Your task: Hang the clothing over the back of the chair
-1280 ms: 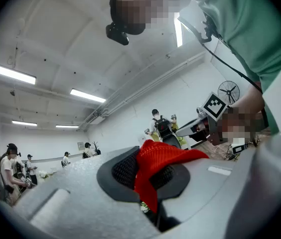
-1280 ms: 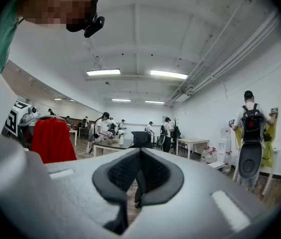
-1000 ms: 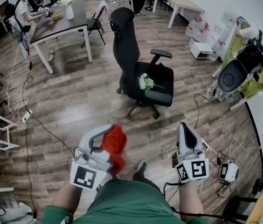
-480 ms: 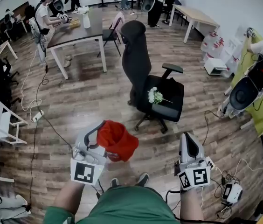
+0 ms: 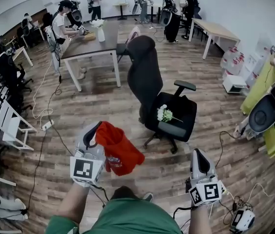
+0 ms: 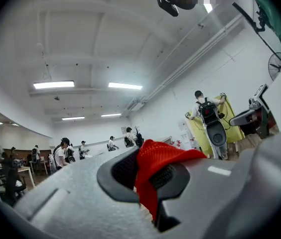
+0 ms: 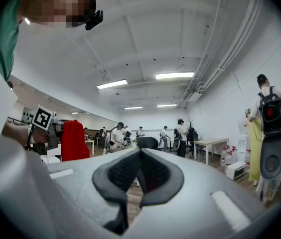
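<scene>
- Wood-plank floor (image 5: 103,106) of a large open room, seen steeply from above; several people stood or sat along the far side.
- Black office chair (image 5: 146,79) stood upright near the middle of the floor, its tall back on the far-left side of its seat and one armrest (image 5: 185,86) showing at the right.
- Small bunch of white flowers (image 5: 165,114) lay on the chair's seat, near its front edge.
- Left gripper (image 5: 93,130) was held at the near left, its fingers (image 6: 123,173) closed on a fold of the red clothing (image 5: 122,150). The cloth hung from them in a loose bundle toward the right, above the floor and well apart from the chair.
- Right gripper (image 5: 200,155) was held at the near right, its fingers (image 7: 118,176) shut together and gripping nothing.
- Open floor separated both grippers from the chair.
- Dark bench (image 5: 91,45) stood beyond the chair to the left and carried a white vase (image 5: 101,34); a seated person was at its far end.
- Pale bench (image 5: 218,30) stood at the far right, with white boxes (image 5: 235,82) on the floor nearer the chair.
- Power strip (image 5: 46,125) lay on the floor at the left on a trailing cable (image 5: 40,94); another cable (image 5: 220,140) ran just right of the chair's base.
- White folding chairs (image 5: 8,128) stood at the left edge.
- Yellow-green sheet (image 5: 269,82) and a dark round device (image 5: 264,113) occupied the right edge.
</scene>
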Demonstrator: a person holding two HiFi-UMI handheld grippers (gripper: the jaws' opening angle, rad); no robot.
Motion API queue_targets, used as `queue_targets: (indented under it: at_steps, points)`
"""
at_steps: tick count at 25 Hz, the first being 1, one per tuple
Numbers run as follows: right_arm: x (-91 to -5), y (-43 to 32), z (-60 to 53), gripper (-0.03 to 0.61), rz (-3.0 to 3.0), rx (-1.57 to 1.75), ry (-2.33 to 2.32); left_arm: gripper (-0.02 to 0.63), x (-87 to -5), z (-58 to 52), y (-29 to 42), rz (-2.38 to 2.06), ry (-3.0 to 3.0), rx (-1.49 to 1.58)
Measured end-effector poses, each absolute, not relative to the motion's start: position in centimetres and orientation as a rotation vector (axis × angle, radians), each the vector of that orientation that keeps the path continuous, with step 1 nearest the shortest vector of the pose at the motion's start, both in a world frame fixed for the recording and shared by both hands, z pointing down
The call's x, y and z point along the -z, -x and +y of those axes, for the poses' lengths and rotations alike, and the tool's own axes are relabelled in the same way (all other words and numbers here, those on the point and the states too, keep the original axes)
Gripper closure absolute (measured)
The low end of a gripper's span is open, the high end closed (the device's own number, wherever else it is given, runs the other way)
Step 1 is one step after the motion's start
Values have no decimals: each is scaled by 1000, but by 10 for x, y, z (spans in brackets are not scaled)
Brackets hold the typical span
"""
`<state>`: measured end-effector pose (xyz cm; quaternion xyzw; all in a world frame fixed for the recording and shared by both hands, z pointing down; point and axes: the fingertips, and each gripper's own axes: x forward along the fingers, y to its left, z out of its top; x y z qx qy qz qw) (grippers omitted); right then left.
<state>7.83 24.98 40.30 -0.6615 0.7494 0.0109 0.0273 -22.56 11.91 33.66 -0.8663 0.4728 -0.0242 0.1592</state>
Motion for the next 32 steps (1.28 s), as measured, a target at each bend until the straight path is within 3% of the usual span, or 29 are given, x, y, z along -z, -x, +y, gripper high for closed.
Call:
queue_targets:
  at_steps: [17, 32]
  points:
    - [-413, -146, 194, 577, 2243, -10, 2146, 591, -352, 24, 184, 1395, 2509, 52]
    - [-417, -140, -24, 575, 2323, 40, 2146, 591, -386, -188, 212, 1503, 2516, 109]
